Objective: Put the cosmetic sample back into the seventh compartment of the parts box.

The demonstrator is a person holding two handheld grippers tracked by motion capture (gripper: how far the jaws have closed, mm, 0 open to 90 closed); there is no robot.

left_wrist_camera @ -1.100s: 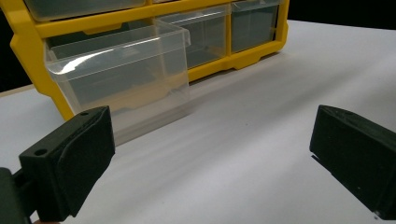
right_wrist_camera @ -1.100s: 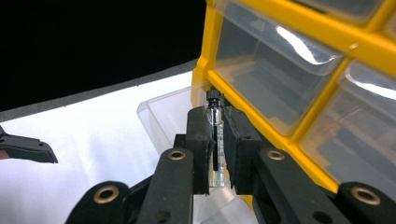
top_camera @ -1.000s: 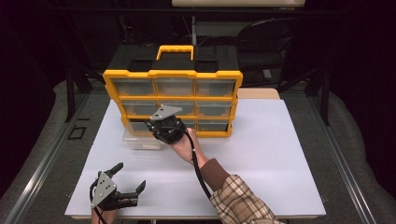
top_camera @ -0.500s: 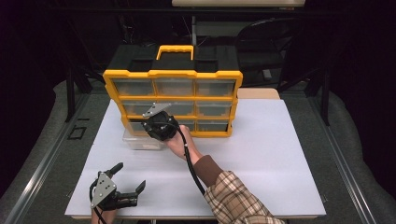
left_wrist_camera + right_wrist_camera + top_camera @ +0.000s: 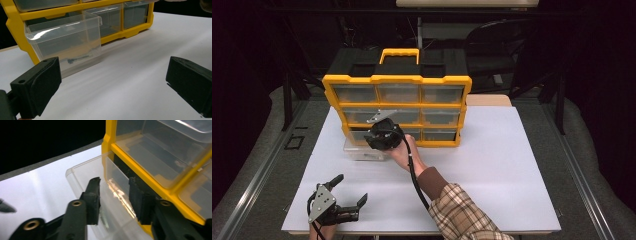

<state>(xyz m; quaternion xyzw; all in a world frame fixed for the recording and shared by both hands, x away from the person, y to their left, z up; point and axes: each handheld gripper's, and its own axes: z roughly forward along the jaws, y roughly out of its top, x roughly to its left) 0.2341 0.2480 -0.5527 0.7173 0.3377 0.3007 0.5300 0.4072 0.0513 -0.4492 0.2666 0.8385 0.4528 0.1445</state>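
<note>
A yellow organizer [image 5: 397, 107] with clear drawers and a black top is seen standing at the far side of the white surface [image 5: 492, 165]. Its bottom-left drawer [image 5: 362, 150] is pulled out toward the person and rests on the surface in front of the frame.

Right tongs [image 5: 379, 136]: held at the pulled-out drawer, in front of the organizer's lower left. In the right gripper view the right tongs [image 5: 113, 200] are seen partly open, the jaws set a moderate gap apart above the drawer's open top [image 5: 100, 195]. The right-hand jaw lies close against the yellow frame [image 5: 140, 162]; actual contact cannot be confirmed. Nothing is seen pinched between the jaws. A small dark item is glimpsed in the drawer below the jaws, too blurred to identify.

Left tongs [image 5: 346, 195]: held low at the near left corner of the surface, well apart from the organizer. In the left gripper view the left tongs [image 5: 112, 82] are spread wide, one jaw at each side of the picture, with bare surface [image 5: 130, 75] between them. Nothing is held or touched. The drawer [image 5: 65, 42] is seen ahead of them, projecting from the yellow frame [image 5: 75, 8], with a thin dark object lying on its floor.

A plaid sleeve [image 5: 462, 215] is noted on the right forearm, and a black cable [image 5: 414, 172] trails along it from the right tongs.
</note>
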